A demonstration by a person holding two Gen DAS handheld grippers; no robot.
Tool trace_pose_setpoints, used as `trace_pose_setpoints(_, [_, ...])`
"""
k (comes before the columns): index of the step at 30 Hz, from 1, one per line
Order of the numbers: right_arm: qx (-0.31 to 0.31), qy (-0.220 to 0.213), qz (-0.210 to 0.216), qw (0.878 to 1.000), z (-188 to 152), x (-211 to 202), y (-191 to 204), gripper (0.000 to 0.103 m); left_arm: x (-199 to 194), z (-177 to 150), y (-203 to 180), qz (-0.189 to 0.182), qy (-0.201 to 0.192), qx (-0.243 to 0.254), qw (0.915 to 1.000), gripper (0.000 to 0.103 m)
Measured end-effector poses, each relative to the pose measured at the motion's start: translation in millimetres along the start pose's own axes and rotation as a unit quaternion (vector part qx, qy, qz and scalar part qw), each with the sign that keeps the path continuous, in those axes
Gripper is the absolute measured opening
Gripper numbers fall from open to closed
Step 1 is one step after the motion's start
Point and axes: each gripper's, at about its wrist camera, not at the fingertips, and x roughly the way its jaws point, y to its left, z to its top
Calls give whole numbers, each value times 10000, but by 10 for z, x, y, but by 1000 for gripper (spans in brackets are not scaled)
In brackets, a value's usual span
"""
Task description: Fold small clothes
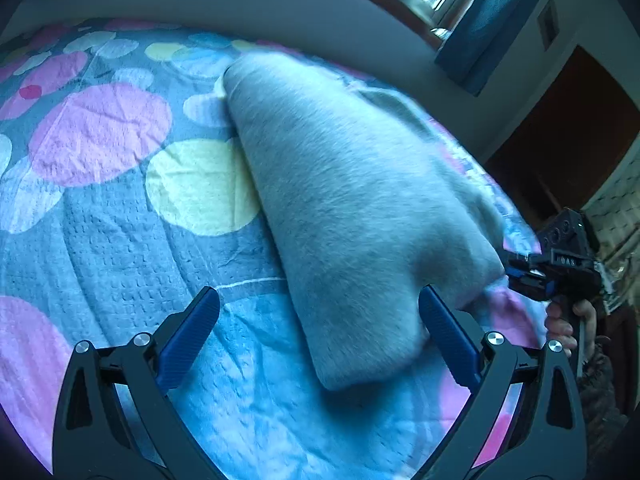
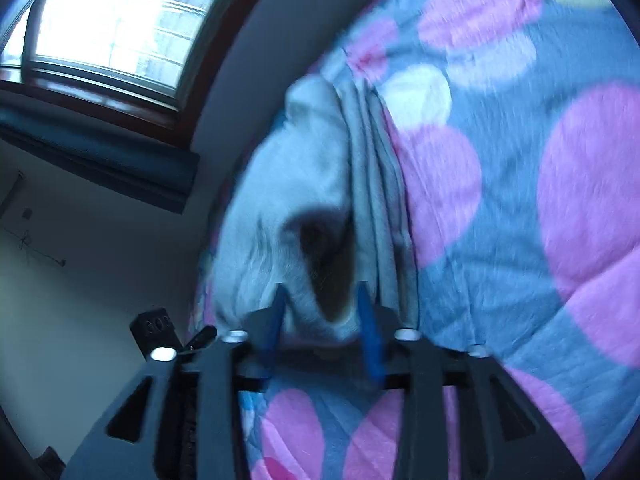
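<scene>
Dotted bedspread (image 1: 120, 208) under grey garment (image 1: 352, 208), right claw (image 2: 322, 300) pinching it.

Left tool (image 1: 320, 306): black forked arms, ribbed blue pads (image 1: 188, 340), silver screws; right tool (image 2: 322, 312) matches, thin blue pads (image 2: 370, 336), boxy black body, bare-skinned hand (image 1: 566, 326) on its grip

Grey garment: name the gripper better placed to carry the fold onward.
Right. The right gripper has the grey garment edge between its fingers, while the left gripper is wide open, holding nothing.
</scene>
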Motion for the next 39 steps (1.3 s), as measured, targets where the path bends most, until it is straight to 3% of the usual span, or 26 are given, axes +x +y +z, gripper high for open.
trace_pose_setpoints(1, [-70,-84,21,9999,74,-37,26,67,-44,24,-6,-50,-53,5,10000,100])
trace_pose_setpoints(2, [-158,-167,-2,9997,175,-47,53,68,-81,64,-5,-94,-110,-2,9999,100])
trace_pose_setpoints(10, [-48,268,-239,9993,1128,768,-125,68,411,750,265,-269,96,-496,9984,100])
trace_pose_setpoints(16, [127,519,-239,9983,1471,1317,-233,68,915,1191,590,-805,461,-1190,9886,100])
trace_pose_setpoints(18, [191,520,-426,9976,1530,1393,-309,60,1048,1261,668,-877,548,-1391,9849,99])
trace_pose_setpoints(19, [252,618,-561,9962,1541,1453,-368,46,1105,1276,704,-835,596,-1493,9834,99])
trace_pose_setpoints(20, [329,661,-575,9956,1544,1485,-416,41,1171,1286,749,-793,652,-1621,9814,88])
trace_pose_setpoints(21, [417,662,-547,9954,1545,1495,-465,40,1217,1288,767,-810,711,-1684,9798,78])
trace_pose_setpoints(24, [476,613,-448,9960,1536,1459,-498,39,1302,1326,700,-566,755,-1505,9841,74])
trace_pose_setpoints(27, [432,514,-388,9970,1505,1381,-459,45,1275,1358,611,-459,736,-1382,9866,75])
trace_pose_setpoints(32, [554,564,-194,9967,1187,1062,-365,70,986,1210,600,-685,605,-1589,9831,87])
trace_pose_setpoints(39, [530,615,75,9967,527,562,-279,75,511,713,349,-965,553,-1355,9845,92])
